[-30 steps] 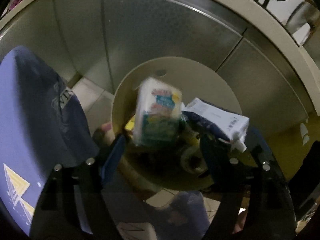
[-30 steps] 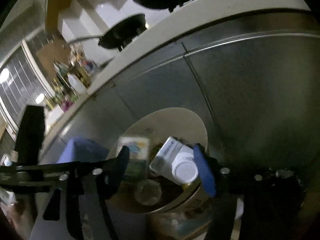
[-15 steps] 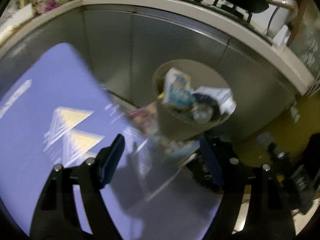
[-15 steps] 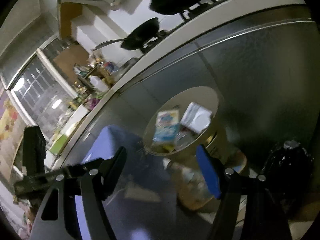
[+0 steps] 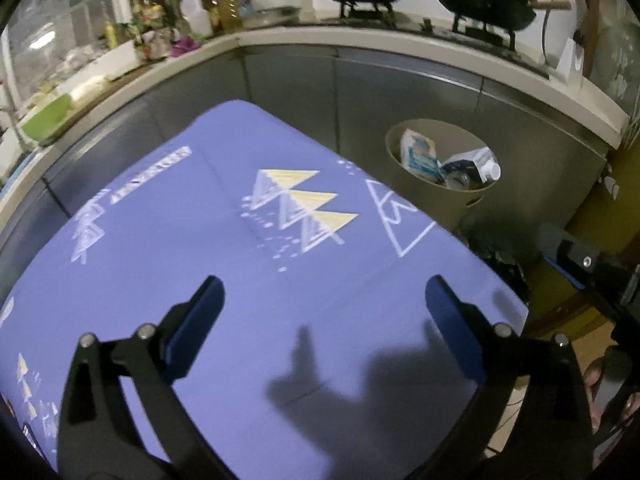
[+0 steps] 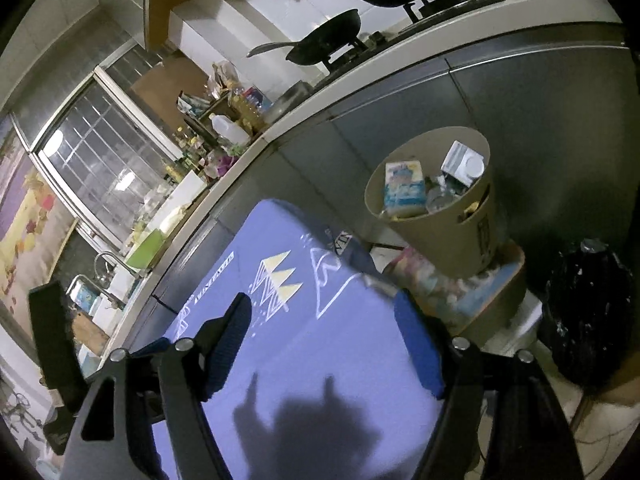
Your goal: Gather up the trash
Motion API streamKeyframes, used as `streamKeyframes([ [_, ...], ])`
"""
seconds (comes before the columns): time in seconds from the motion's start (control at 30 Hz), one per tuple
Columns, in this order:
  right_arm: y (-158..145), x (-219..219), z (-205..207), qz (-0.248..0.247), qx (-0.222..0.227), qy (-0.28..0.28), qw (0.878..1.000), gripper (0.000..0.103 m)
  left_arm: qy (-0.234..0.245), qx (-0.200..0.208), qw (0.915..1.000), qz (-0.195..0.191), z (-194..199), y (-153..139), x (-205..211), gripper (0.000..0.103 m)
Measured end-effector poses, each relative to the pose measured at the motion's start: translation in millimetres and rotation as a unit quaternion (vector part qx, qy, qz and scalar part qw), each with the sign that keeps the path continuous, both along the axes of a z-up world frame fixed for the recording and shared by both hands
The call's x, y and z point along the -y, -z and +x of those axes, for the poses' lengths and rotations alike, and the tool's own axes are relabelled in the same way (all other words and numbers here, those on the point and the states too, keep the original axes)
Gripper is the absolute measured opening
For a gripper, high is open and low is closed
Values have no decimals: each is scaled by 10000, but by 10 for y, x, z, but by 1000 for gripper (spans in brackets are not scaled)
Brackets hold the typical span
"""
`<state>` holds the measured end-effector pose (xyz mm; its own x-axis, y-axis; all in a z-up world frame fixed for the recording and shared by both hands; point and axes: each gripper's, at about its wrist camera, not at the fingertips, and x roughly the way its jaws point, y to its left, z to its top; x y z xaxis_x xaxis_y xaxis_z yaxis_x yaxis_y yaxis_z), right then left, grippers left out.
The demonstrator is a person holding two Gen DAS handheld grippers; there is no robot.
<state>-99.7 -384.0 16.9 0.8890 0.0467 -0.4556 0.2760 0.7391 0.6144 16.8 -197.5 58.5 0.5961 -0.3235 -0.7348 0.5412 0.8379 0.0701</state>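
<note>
Both grippers, left point(image 5: 322, 300) and right point(image 6: 322, 320), have pulled back from the bin point(image 6: 448, 236) over the purple counter point(image 5: 200, 240), fingers spread and empty; carton point(image 6: 404, 188) now lies in bin, so trash looks collected.

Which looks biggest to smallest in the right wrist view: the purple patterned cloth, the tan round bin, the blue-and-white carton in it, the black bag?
1. Purple patterned cloth, though nearest the camera.
2. Tan round bin and black bag: alike, not ranked.
3. Blue-and-white carton, smallest.
</note>
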Motion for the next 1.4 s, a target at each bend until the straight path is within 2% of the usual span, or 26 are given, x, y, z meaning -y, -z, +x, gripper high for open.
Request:
streamKeyframes([
  [0.1, -101, -244, -9, -244, -187, 57, 9995, 75, -139, 83, 9999, -57, -64, -64, -244, 97],
  [0.3, -285, -641, 7, -563, -221, -46, 9982, 82, -311, 140, 9991, -244, -165, -119, -587, 97],
  [0.5, -407, -896, 48, -807, -219, -200, 9963, 85, -413, 57, 9979, -500, -161, -134, -797, 97],
  [0.73, -449, -1026, 128, -882, -295, -238, 9954, 87, -535, 132, 9970, -543, -173, -139, -918, 97],
  [1.1, -402, -1106, 240, -912, -512, 46, 9945, 91, -787, 197, 9957, -451, -118, -126, -1047, 97],
  [1.23, -387, -1110, 260, -855, -576, 38, 9947, 91, -896, 269, 9942, -523, -97, -135, -1079, 97],
  [1.4, -377, -1101, 294, -806, -596, -37, 9950, 91, -932, 176, 9933, -655, -37, -142, -1142, 97],
])
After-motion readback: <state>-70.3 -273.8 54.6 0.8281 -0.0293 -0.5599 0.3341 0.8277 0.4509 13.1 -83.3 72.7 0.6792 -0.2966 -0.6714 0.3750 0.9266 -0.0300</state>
